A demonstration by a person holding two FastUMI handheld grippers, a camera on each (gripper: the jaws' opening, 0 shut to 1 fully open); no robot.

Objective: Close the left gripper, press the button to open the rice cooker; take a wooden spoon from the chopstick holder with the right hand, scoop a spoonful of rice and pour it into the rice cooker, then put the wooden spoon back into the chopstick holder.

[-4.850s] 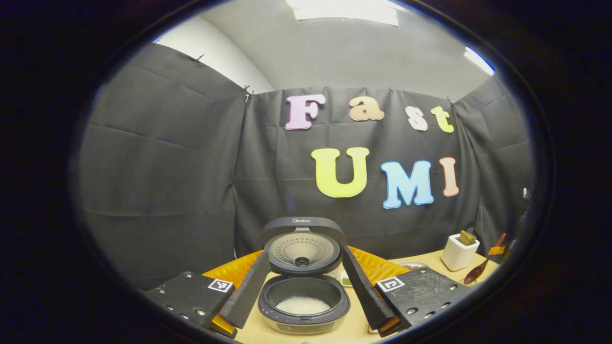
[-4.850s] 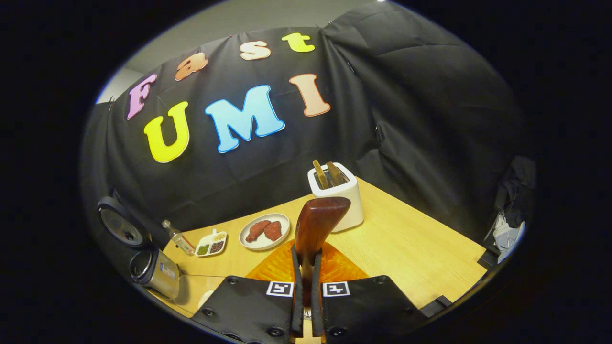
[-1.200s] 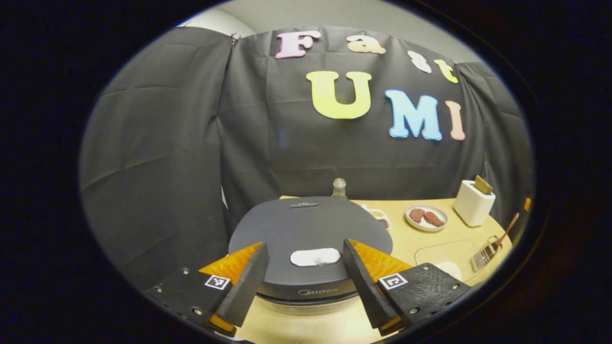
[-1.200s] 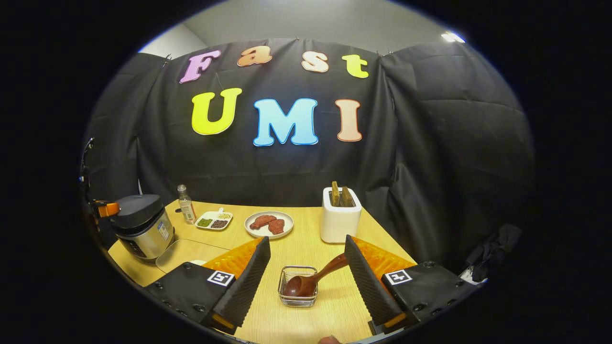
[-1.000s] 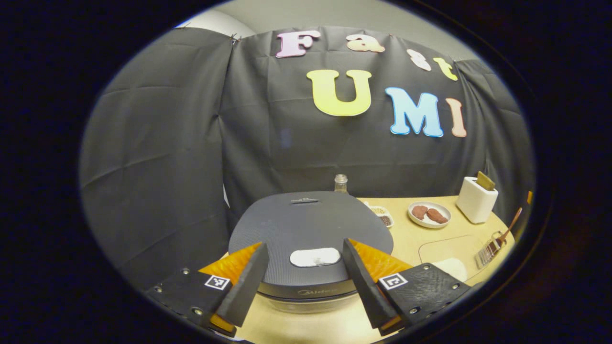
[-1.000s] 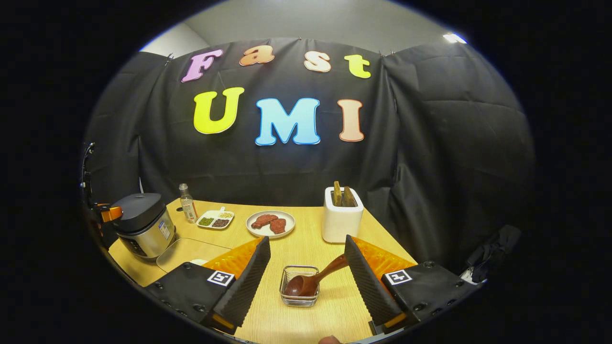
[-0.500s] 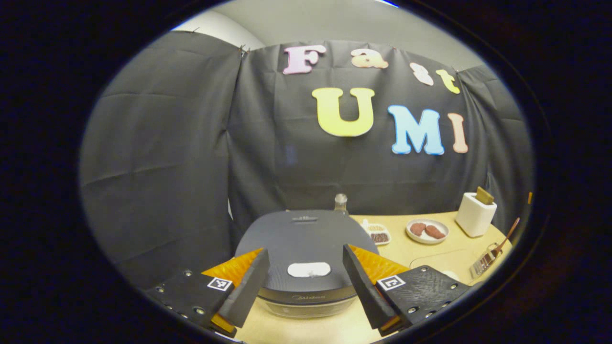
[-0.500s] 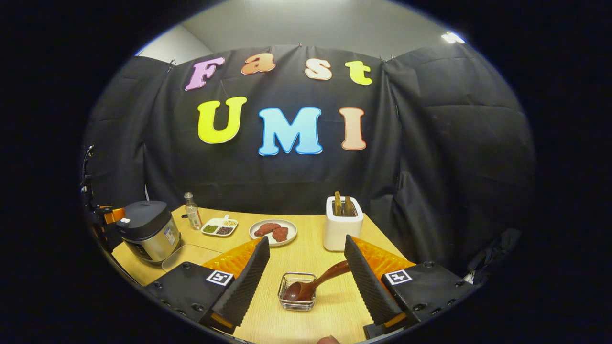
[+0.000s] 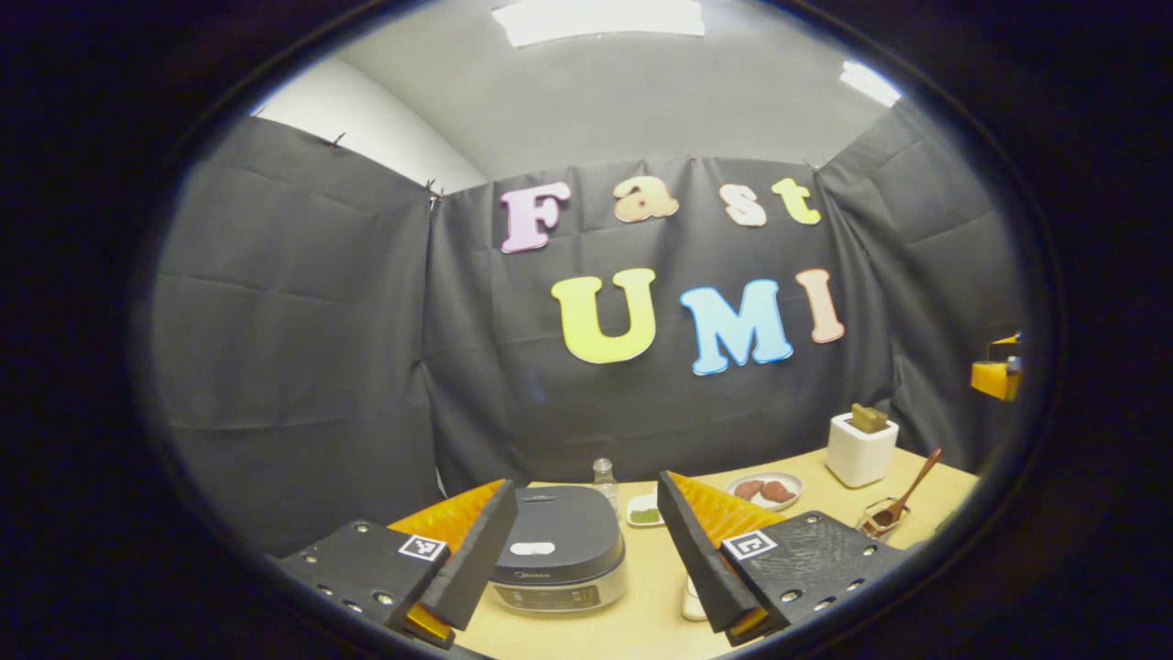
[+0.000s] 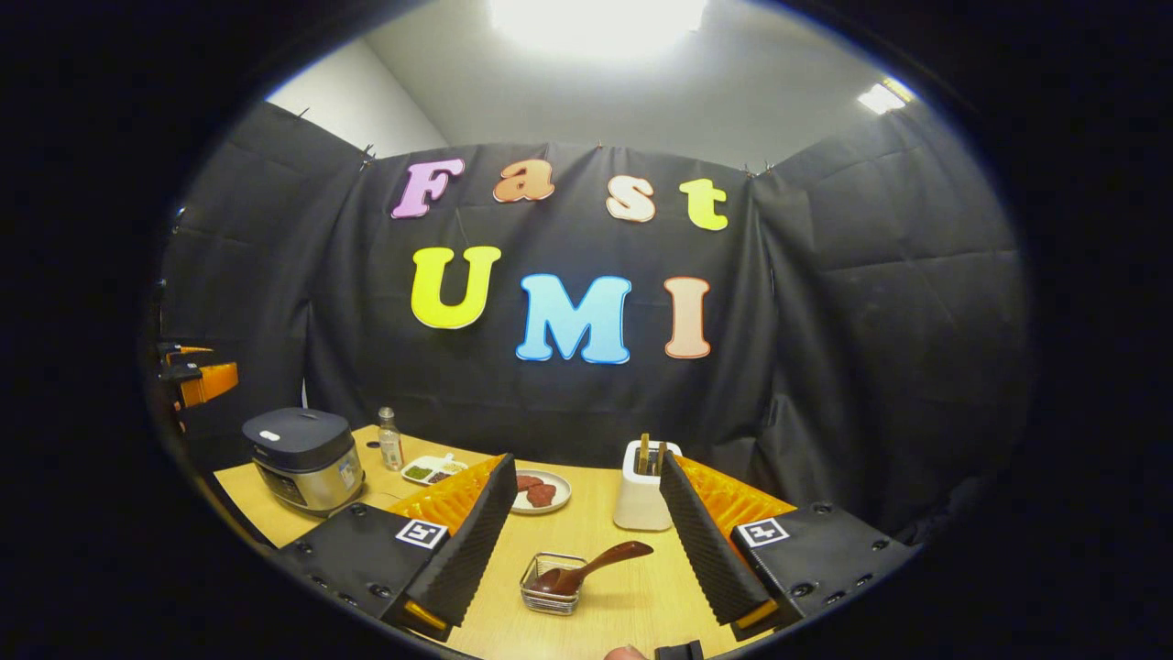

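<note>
Light wood table [image 10: 632, 600] running from 9 to 4 o'clock in the right gripper view, black cloth wall [image 10: 825, 348] behind and on both sides, grey ceiling with a bright lamp [image 10: 596, 18] at 12. Right gripper [image 10: 586, 550] at 6 o'clock, jaws spread wide, gripping nothing, raised over the table. Wire holder [image 10: 550, 582] between the fingers low at 6, wooden spoon [image 10: 591, 564] resting in it, bowl down in the basket, handle slanting out toward 3. Rice cooker [image 10: 302, 458] at 9 o'clock near the table's left edge, lid down. Small bottle [image 10: 390, 438] just right of cooker, divided dish [image 10: 431, 470] next, then plate [image 10: 550, 500] partly behind a finger, white toaster [image 10: 640, 500] at centre with slices sticking up. Left gripper [image 9: 586, 550] at 6 o'clock in the left gripper view, jaws also wide apart, empty, well back from the cooker [image 9: 559, 550], which sits between the fingers, closed. Spoon [image 9: 903, 500] and holder [image 9: 882, 518] at 4 o'clock in that view, toaster [image 9: 860, 449] just behind them.
</note>
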